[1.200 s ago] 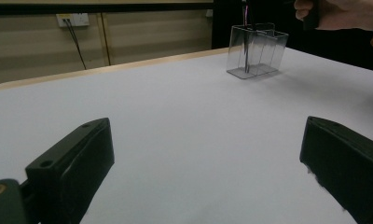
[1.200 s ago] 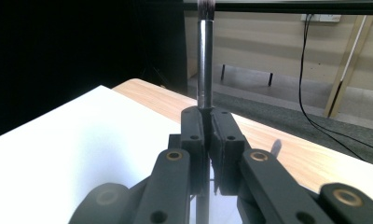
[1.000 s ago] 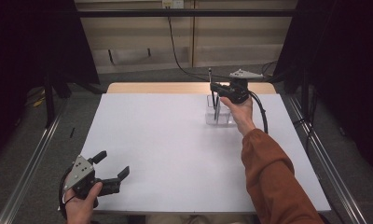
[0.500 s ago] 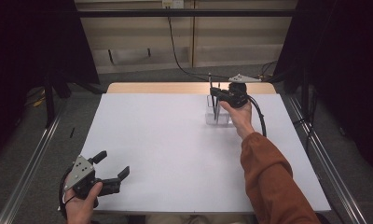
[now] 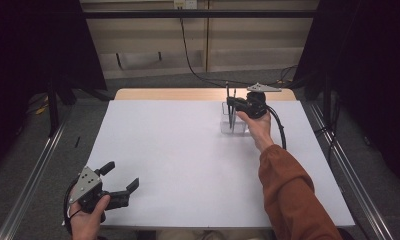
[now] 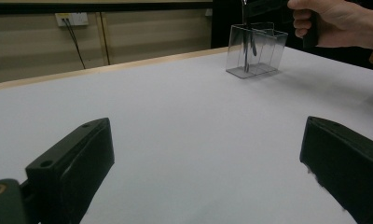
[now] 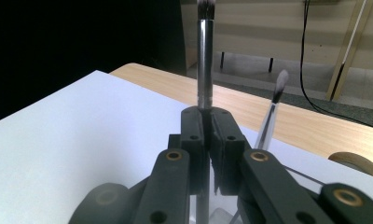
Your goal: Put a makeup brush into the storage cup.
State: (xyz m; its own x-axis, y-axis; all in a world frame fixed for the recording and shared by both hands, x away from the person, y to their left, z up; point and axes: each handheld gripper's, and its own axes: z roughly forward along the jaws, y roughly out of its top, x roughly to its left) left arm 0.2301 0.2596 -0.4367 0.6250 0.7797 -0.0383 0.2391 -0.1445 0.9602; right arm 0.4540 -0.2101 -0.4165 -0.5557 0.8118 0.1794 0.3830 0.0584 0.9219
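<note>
Since the earlier frame the right gripper (image 5: 231, 102) has shifted slightly over the clear holder (image 5: 234, 122) at upper right, jaws clenched on an upright brush (image 7: 204, 60), which could tip the holder if dragged sideways, while the left gripper (image 5: 122, 181) idles, jaws released.

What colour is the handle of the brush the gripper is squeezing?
Shiny silver, seen best in the right gripper view, where the right gripper clamps the brush.

A lab: white-topped table (image 5: 188, 165) between dark curtains (image 5: 33, 45) and metal rails (image 5: 30, 175).
</note>
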